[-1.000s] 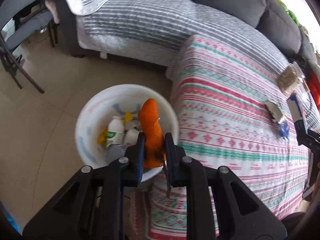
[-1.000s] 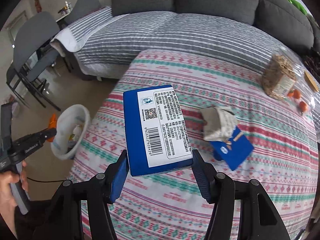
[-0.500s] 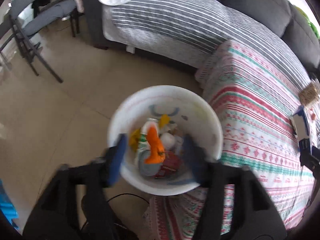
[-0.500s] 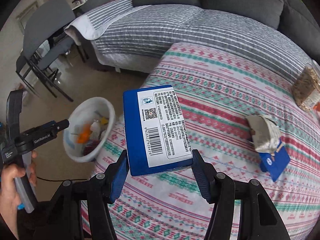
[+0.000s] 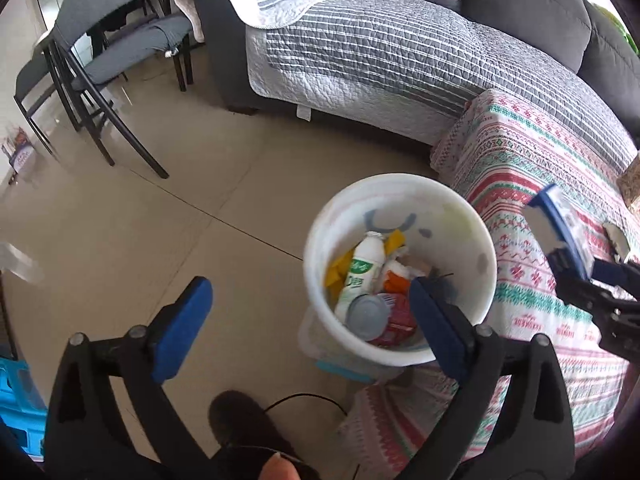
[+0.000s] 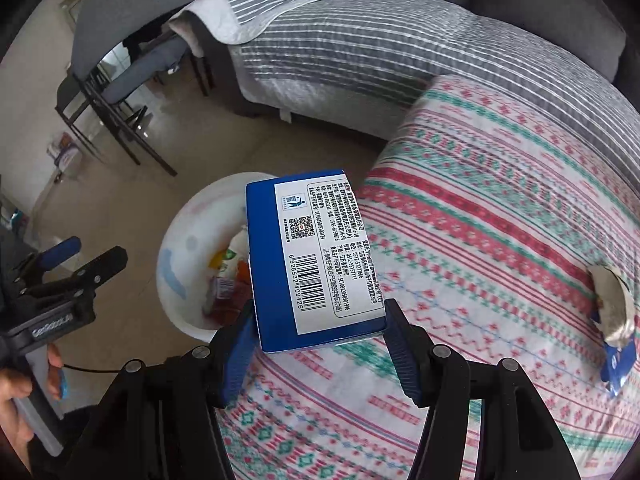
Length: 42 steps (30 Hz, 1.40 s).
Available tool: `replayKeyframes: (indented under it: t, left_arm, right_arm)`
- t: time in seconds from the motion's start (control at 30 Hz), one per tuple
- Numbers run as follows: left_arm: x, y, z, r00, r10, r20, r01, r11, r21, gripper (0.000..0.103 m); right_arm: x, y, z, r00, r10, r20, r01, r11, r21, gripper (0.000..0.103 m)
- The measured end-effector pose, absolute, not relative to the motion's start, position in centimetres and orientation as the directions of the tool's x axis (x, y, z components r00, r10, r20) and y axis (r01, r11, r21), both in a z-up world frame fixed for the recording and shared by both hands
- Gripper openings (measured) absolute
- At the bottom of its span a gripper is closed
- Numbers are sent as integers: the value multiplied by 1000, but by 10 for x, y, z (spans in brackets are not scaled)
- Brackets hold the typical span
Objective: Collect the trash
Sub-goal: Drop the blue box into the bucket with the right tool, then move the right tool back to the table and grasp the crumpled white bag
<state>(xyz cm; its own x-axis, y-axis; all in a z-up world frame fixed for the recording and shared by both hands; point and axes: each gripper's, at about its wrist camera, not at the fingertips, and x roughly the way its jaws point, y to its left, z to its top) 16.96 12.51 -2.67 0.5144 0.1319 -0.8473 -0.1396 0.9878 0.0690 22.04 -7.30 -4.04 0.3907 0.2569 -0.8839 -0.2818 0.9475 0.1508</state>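
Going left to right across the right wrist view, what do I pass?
left gripper → white bin → blue box held in the right gripper → patterned cloth → crumpled wrapper.

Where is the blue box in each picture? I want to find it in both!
Left wrist view: the blue box is far right, seen edge-on, held over the patterned cloth by the right gripper.
Right wrist view: the blue box fills the middle, label up, clamped in the right gripper.
Shared landmark: the white bucket of trash, left of the box in both.
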Motion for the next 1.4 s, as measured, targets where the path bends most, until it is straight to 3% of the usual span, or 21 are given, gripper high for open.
replayKeyframes:
  t: [0.5, 0.6, 1.4]
  left_arm:
    - [150, 167, -29, 497, 159, -853, -191, 979, 72, 99]
    - [147, 170, -29, 497, 163, -852, -195, 978, 73, 99]
    - [153, 136, -24, 501, 76, -862, -136, 991, 8, 100]
  right_arm:
    - [233, -21, -57, 401, 321, -858, -358, 917, 176, 63]
    - [234, -21, -56, 415, 329, -848, -360, 916, 179, 82]
    - [207, -118, -22, 499, 167, -850, -226, 972, 58, 82]
